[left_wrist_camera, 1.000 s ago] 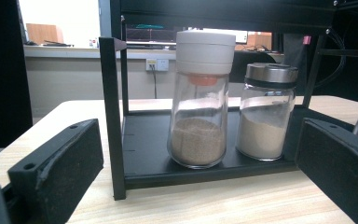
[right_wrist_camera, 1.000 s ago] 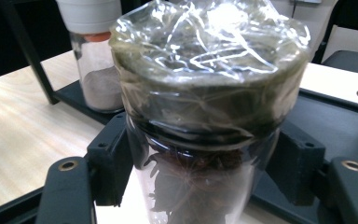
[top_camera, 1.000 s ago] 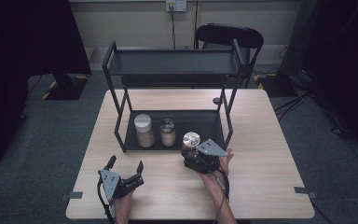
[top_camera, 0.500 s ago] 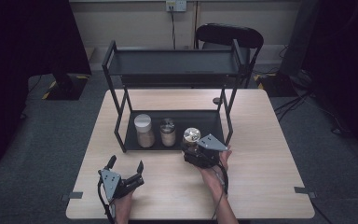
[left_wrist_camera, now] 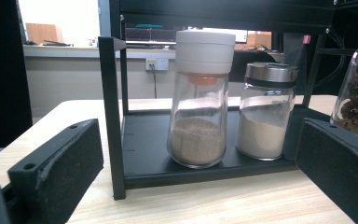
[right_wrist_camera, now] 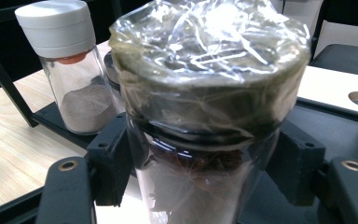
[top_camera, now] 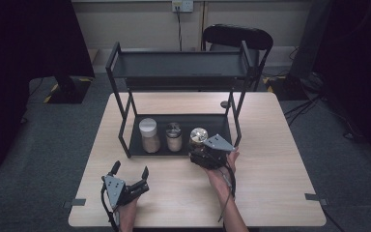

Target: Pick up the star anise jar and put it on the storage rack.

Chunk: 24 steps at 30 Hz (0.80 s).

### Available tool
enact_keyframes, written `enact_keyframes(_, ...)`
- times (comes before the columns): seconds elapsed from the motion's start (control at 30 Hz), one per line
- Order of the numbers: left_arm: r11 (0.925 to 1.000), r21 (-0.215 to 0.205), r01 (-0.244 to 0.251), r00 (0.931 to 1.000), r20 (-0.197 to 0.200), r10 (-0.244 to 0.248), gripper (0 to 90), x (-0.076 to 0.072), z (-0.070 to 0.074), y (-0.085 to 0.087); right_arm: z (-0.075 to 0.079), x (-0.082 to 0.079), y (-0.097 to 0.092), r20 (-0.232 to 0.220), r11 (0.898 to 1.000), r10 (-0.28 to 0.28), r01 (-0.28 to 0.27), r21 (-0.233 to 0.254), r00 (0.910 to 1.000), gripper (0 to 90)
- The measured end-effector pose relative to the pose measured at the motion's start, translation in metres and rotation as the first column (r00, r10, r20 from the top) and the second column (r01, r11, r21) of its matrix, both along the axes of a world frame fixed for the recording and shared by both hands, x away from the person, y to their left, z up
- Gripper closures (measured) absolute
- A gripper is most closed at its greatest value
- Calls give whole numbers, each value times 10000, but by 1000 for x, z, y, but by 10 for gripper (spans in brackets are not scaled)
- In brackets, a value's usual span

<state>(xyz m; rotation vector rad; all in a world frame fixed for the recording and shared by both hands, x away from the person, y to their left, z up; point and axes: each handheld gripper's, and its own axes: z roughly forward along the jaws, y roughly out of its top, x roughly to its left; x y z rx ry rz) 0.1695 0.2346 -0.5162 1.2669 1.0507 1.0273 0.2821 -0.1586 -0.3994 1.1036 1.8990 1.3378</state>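
A glass jar (top_camera: 198,135) with dark contents and a crinkled plastic-wrap top sits at the right front of the black rack's lower tray (top_camera: 220,123). My right gripper (top_camera: 199,150) is shut on it. In the right gripper view the jar (right_wrist_camera: 205,93) stands between the jaws of my right gripper (right_wrist_camera: 200,172), which press on its glass sides. Whether its base rests on the tray is hidden. My left gripper (top_camera: 130,170) is open, with nothing held, low over the table's front left. In the left gripper view the same gripper (left_wrist_camera: 196,186) faces the rack.
On the lower tray stand a white-lidded jar of brown powder (top_camera: 149,135) (left_wrist_camera: 200,93) and a metal-lidded jar of pale powder (top_camera: 174,136) (left_wrist_camera: 265,112). The rack's front left post (left_wrist_camera: 112,116) rises near them. A black chair (top_camera: 236,36) stands behind the table.
My right gripper has carried the wrapped jar a little farther from the person, toward the rack's lower tray. The left gripper has stayed put.
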Motion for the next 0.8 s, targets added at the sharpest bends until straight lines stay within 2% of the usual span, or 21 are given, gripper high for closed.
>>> enact_keyframes(0.23,10000,-13,6,10000,6,-6,1,0,0,0,0,6,5,-174,9997,-200,202,106,9996,313)
enact_keyframes(0.6,10000,-6,10,10000,14,-10,1,0,0,0,-2,17,12,-343,9994,-338,339,8,9988,313)
enact_keyframes(0.8,10000,-36,9,10000,26,-9,2,0,-1,1,-5,22,13,-329,9991,-415,416,11,9986,313)
